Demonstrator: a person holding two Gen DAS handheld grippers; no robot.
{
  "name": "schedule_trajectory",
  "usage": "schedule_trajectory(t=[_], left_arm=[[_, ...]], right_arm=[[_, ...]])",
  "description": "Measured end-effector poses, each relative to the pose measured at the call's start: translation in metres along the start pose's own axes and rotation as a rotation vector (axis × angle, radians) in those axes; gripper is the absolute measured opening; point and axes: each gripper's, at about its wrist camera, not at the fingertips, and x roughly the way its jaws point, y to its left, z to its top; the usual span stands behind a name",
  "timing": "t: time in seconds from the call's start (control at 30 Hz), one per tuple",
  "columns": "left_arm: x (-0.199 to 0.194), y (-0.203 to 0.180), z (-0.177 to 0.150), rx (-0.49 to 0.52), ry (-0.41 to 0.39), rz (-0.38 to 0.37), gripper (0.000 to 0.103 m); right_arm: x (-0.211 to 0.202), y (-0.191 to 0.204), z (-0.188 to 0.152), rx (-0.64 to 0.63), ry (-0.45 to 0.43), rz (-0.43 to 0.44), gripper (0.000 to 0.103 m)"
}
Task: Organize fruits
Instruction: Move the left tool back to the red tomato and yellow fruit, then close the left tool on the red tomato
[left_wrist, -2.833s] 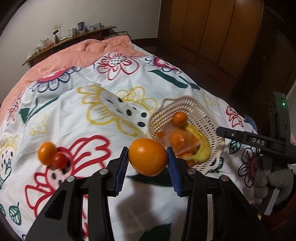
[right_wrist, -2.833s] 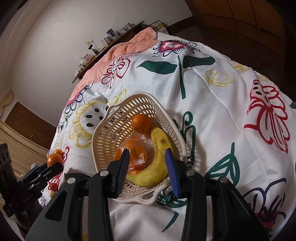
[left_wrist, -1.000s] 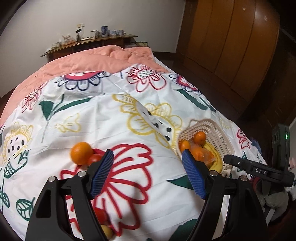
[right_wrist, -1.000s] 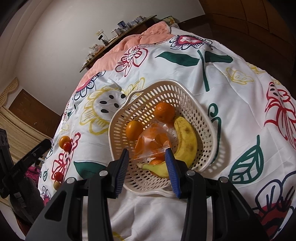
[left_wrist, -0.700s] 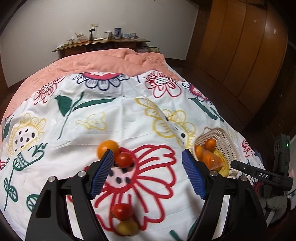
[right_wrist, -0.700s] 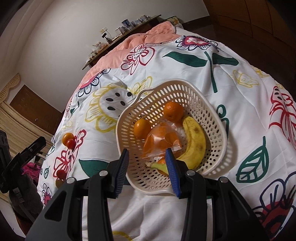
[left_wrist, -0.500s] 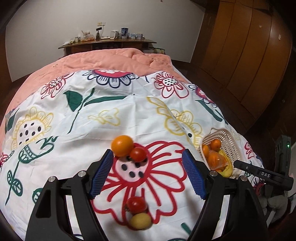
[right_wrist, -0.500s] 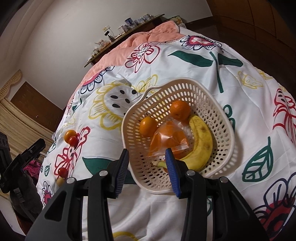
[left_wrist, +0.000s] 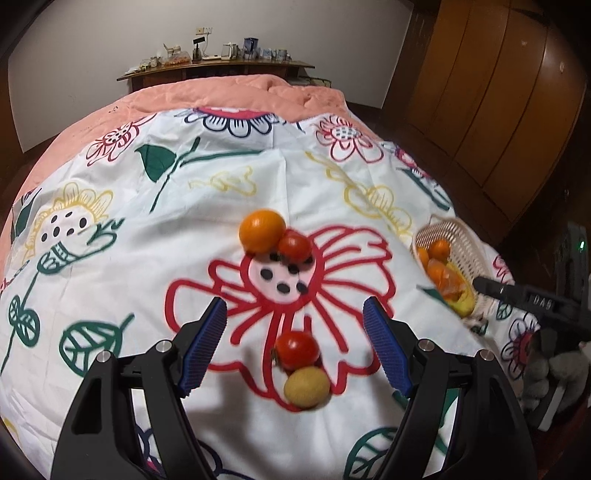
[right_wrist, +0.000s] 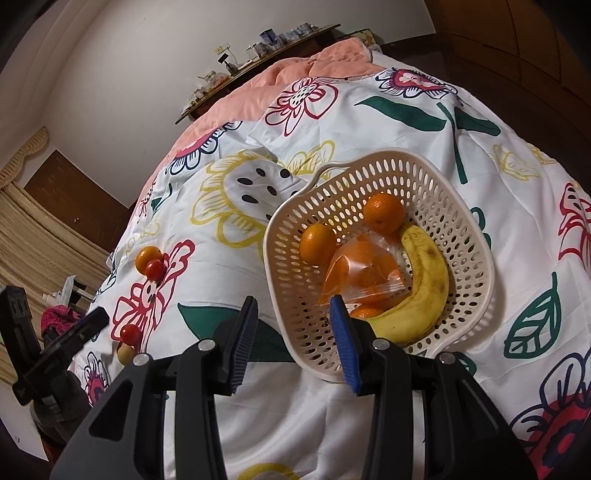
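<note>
Blue ribbed pads are seen spread wide on the left gripper, with nothing clamped; a red tomato and a yellowish fruit, touching each other, lie on the flowered sheet in the gap between them. Farther out, an orange is pressed against a second tomato. The right gripper is held narrow and empty over the near rim of the cream basket, in which two oranges, a bagged orange and a banana are gathered.
</note>
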Motion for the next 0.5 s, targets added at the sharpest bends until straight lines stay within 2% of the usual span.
schedule_trajectory(t=[0.27,0.5], left_arm=[[0.013,-0.005,-0.014,0.020,0.049,-0.007,0.068],[0.021,-0.003,-0.015,0.011,0.078,-0.005,0.054]], right_arm=[[0.001,0.004,-0.001,-0.009,0.001,0.000,0.041],[0.004,0.006,-0.001,-0.011,0.007,0.001,0.041]])
